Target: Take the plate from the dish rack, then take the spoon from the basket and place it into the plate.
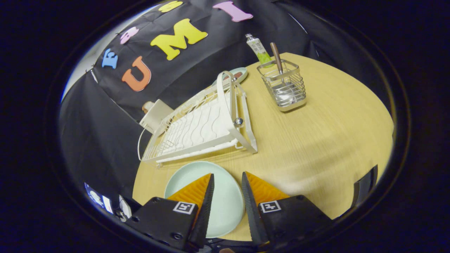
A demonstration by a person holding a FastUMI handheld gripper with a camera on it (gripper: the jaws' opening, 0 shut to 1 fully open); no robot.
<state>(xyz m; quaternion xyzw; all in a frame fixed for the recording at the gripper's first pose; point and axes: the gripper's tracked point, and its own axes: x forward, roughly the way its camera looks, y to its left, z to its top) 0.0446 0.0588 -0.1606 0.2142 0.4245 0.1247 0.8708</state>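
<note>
We work over a round wooden worktop (334, 140), where the white dish rack (200, 130) stands near the booth wall with no plate left in its wire slots, though a second small dish (235, 74) lies just behind it. The pale green plate (225, 196) lies flat on the worktop in front of the rack, directly under the hand-held gripper (227, 186), whose fingers stand apart with nothing between them but the plate surface below; we judge it released and the plate step done. The step in hand is therefore the spoon. The wire basket (284, 88) stands well beyond the fingers, beside the rack, and holds the spoon (277, 61) with the handle leaning up past the rim and the bowl down inside; a tube (258, 49) rests behind it. We advise approaching from above, closing on the exposed handle, and lifting straight up so the bowl clears the wires without tipping the light basket.
</note>
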